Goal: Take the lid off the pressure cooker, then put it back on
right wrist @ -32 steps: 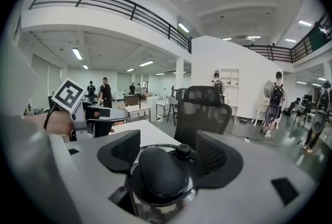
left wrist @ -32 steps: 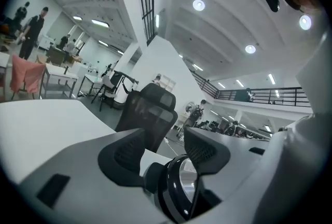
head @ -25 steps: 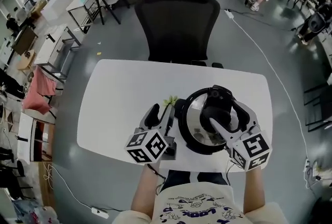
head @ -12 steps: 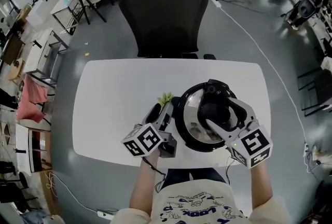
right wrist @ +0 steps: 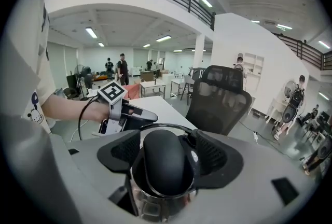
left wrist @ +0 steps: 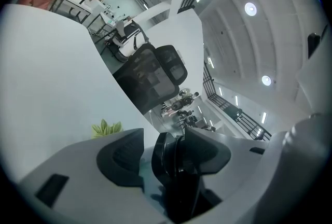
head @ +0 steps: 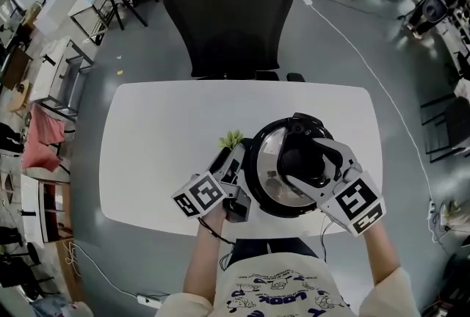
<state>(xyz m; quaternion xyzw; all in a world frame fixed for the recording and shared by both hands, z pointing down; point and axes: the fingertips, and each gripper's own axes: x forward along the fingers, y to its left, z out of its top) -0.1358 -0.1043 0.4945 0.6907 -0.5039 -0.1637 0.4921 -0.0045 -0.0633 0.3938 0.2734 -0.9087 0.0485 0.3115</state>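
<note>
The steel pressure cooker (head: 268, 183) stands at the white table's near edge, its lid on. My right gripper (head: 305, 159) reaches over it, jaws shut on the black lid handle (head: 301, 161). In the right gripper view the handle (right wrist: 165, 166) fills the space between both pads, above the lid's rim (right wrist: 155, 127). My left gripper (head: 230, 163) sits at the cooker's left side. In the left gripper view its jaws (left wrist: 163, 158) close around the cooker's black side handle (left wrist: 179, 176). The left gripper (right wrist: 132, 114) also shows in the right gripper view, beyond the lid.
A small green leafy thing (head: 231, 139) lies on the table (head: 161, 132) just beyond the left gripper. A black office chair (head: 224, 7) stands at the table's far side. The person's torso is close against the near edge.
The right gripper and the lid handle have turned a little over the cooker. The left gripper has stayed at the cooker's side, tilting slightly. The head camera has shifted.
</note>
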